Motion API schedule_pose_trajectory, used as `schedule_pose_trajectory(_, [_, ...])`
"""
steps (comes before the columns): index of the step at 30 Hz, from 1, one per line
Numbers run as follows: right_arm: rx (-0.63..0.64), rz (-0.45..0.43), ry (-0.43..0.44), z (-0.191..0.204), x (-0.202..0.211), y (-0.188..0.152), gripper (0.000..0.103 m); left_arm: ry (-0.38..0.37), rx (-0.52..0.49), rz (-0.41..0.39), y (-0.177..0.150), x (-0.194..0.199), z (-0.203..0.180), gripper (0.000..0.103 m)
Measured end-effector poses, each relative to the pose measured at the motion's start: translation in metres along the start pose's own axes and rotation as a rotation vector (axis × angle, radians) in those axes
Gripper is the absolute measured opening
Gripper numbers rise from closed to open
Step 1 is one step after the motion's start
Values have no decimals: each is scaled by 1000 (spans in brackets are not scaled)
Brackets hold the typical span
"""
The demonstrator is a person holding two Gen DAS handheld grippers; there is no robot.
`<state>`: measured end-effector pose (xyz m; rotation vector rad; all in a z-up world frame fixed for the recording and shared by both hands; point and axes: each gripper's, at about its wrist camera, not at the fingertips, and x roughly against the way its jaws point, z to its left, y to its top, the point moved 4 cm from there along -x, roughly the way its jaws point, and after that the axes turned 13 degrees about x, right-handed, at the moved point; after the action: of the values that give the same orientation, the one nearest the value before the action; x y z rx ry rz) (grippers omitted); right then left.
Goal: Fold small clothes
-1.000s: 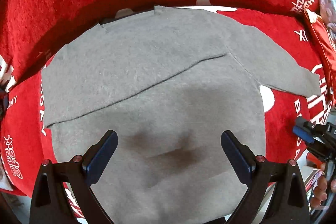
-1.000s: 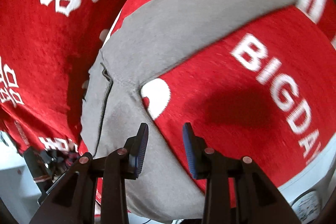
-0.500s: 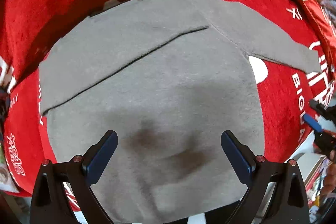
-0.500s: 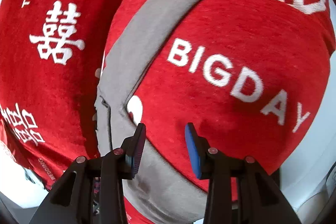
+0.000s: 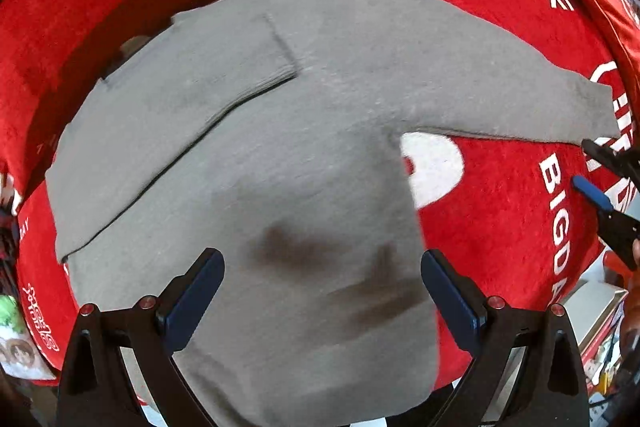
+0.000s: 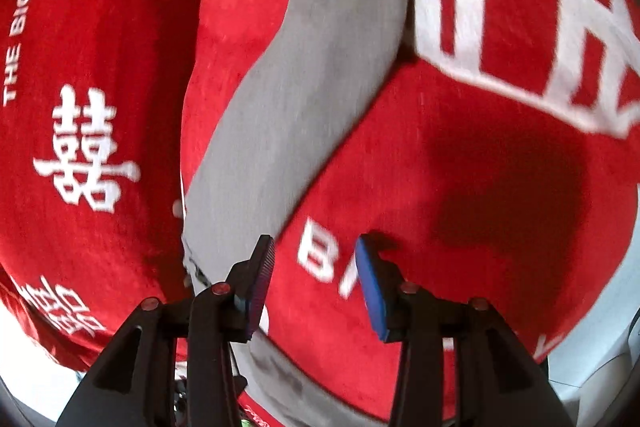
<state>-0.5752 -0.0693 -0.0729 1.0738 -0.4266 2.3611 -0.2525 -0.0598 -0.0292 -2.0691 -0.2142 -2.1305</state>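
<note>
A small grey sweater (image 5: 280, 167) is laid flat on a red blanket (image 5: 512, 219) with white letters. One sleeve (image 5: 192, 95) is already folded across the body of the sweater. The other sleeve (image 6: 312, 75) is stretched out over the blanket toward the blanket's right edge and is not yet folded. So about one fold looks done, and more folds are left: the second sleeve, and then the body. The left gripper (image 5: 322, 301) is held over the bottom part of the sweater. Its jaws are spread wide, and nothing is held between them. The right gripper (image 6: 316, 283) is held just beside the stretched sleeve, over the red blanket. Its jaws are parted too, and no cloth is caught between them. The right gripper's left finger (image 6: 256, 287) is seen at the edge of the grey cloth, but whether it is touched cannot be told. The stretched sleeve is likely to be picked up next.
</note>
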Motion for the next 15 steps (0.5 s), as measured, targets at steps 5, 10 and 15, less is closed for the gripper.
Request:
schedule_pose_trajectory(5, [-16, -38, 17, -8, 1, 18, 46, 20, -22, -4, 9, 0, -17, 99])
schedule_pose_trajectory(10, [-42, -79, 22, -14, 7, 28, 46, 21, -20, -15, 22, 7, -26, 99])
schedule_pose_trajectory(15, [-92, -118, 49, -22, 7, 38, 46, 32, -16, -38, 33, 16, -31, 99])
